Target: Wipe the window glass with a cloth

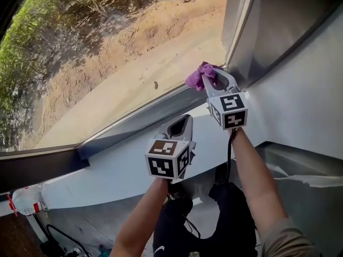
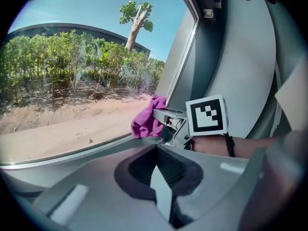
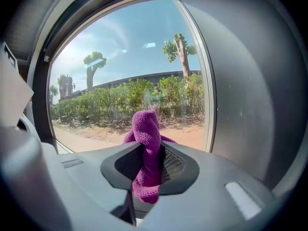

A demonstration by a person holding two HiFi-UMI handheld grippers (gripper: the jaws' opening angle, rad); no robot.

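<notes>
— First entry?
— Right gripper (image 1: pixel 213 78): jaws closed on a purple cloth (image 1: pixel 197 76). The cloth is pinched between them, with a bunch standing above the jaws and a tail hanging below.
— Where is the cloth placed?
— At the lower right corner of the window glass (image 1: pixel 118 52), just beside the grey frame (image 1: pixel 236 31).
— Second entry?
— Left gripper (image 1: pixel 184 121): jaws brought together, nothing gripped. It is held over the white sill (image 1: pixel 107 170), near the right gripper and apart from the glass.

Cloth (image 1: pixel 197 77) in right gripper (image 1: pixel 213 81) at window glass's (image 1: pixel 107 47) lower right corner; left gripper (image 1: pixel 181 125) nearer, leftward.
</notes>
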